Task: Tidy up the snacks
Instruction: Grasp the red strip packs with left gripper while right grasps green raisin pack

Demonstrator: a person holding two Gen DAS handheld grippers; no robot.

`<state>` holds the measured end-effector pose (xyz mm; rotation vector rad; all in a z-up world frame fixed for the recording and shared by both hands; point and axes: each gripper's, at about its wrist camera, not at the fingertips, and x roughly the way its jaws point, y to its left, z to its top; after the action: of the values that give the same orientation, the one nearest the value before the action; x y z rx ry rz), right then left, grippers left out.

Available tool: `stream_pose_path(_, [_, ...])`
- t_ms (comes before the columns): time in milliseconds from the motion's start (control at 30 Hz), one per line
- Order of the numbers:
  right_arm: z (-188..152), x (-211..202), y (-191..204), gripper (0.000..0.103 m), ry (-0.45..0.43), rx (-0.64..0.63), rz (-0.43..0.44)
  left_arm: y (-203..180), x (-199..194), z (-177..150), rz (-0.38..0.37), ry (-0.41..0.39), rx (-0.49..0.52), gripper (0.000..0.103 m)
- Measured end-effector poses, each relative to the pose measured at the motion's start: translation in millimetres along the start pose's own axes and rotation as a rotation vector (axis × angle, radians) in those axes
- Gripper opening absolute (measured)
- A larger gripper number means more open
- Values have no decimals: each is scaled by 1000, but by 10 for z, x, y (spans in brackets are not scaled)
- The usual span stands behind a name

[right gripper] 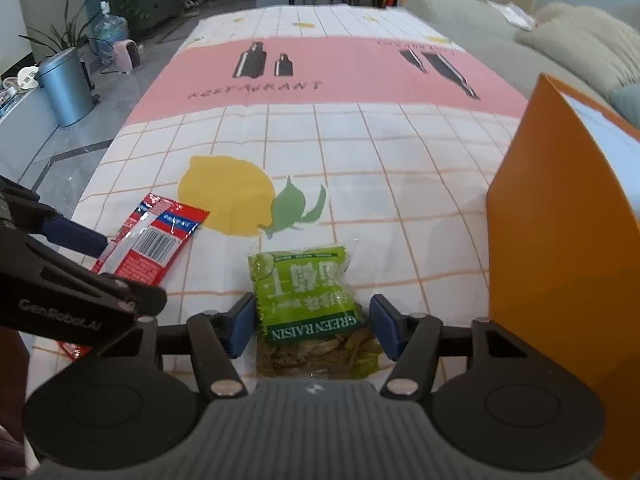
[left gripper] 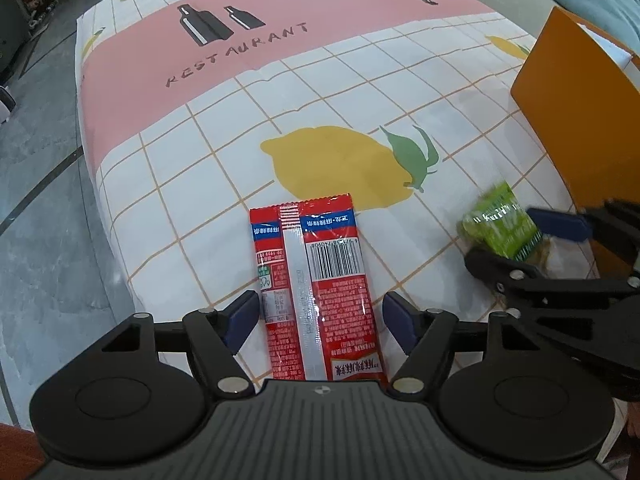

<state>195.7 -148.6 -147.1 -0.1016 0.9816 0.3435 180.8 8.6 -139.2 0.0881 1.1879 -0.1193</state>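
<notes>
Flat on the tablecloth (left gripper: 200,184), each packet lies between wide-open, ungripping tongs: red packet (left gripper: 320,292), left gripper (left gripper: 320,316); raisin bag (right gripper: 312,308), right gripper (right gripper: 312,326).

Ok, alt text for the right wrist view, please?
The right gripper straddles a green raisin packet lying on a lemon-print tablecloth, its blue pads just clear of the packet. The left gripper reaches over a red snack packet; an orange box stands at right.
</notes>
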Motion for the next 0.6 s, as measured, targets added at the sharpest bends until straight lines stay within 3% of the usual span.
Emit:
stream_pose_path(167, [-77, -123, 34, 60, 68, 94, 11, -4, -5, -22, 3, -14, -2, 83])
stream_pose_path(300, [-141, -152, 99, 61, 46, 69, 19, -4, -9, -32, 4, -17, -7, 82])
stream_pose_path(400, [-145, -128, 115, 62, 6, 27, 31, -6, -18, -33, -4, -19, -7, 77])
stream_pose_path(500, [-153, -113, 120, 63, -9, 18, 40, -32, -41, -49, -11, -32, 11, 63])
stream_pose_path(600, [-153, -109, 134, 63, -6, 1, 34, -48, -60, -68, -17, -41, 17, 57])
